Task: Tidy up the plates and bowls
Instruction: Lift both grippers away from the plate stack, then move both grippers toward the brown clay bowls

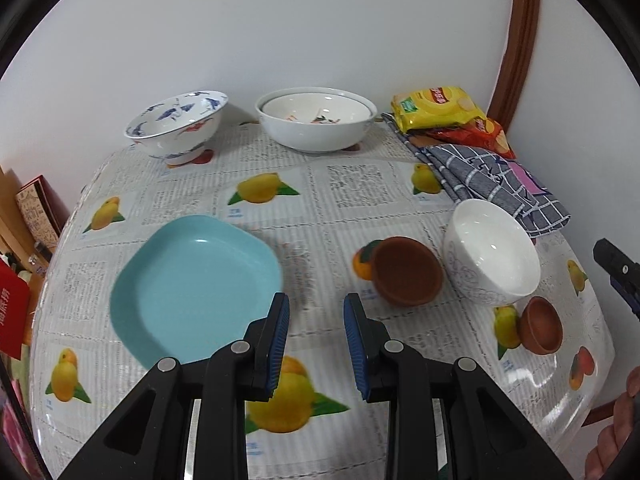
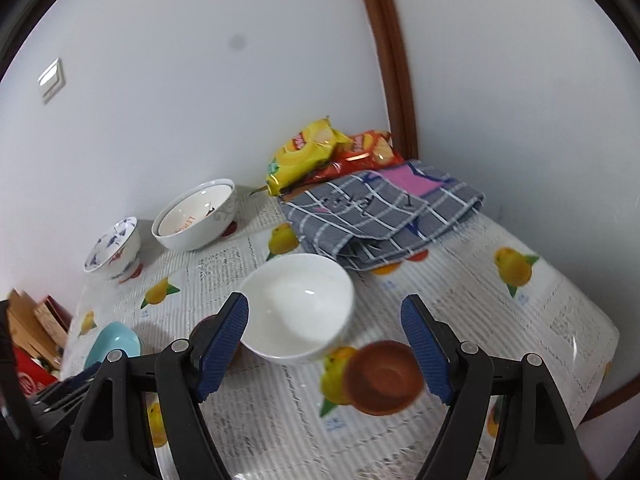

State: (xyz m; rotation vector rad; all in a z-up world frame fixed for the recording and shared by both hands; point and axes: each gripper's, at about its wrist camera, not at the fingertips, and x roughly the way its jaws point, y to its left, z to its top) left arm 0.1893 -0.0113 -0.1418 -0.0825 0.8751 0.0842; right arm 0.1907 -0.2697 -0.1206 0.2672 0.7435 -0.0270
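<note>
My left gripper [image 1: 316, 344] tilts down over the desk [image 1: 320, 200], jaws narrowly parted and empty. My right gripper [image 2: 325, 346] also angles down, jaws spread wide, nothing pressed between its blue pads [image 2: 224, 344].

Ahead of your claws you have six bowls [image 1: 491, 254], one blue plate [image 1: 192, 286], two snack bags [image 1: 436, 110], one cloth [image 1: 492, 184].

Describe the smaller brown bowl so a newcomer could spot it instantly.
Start at the folded grey checked cloth on the table's right side. Below it stands a plain white ceramic bowl. The small brown clay bowl sits at its lower right, tinier than the brown clay bowl on its left.
</note>
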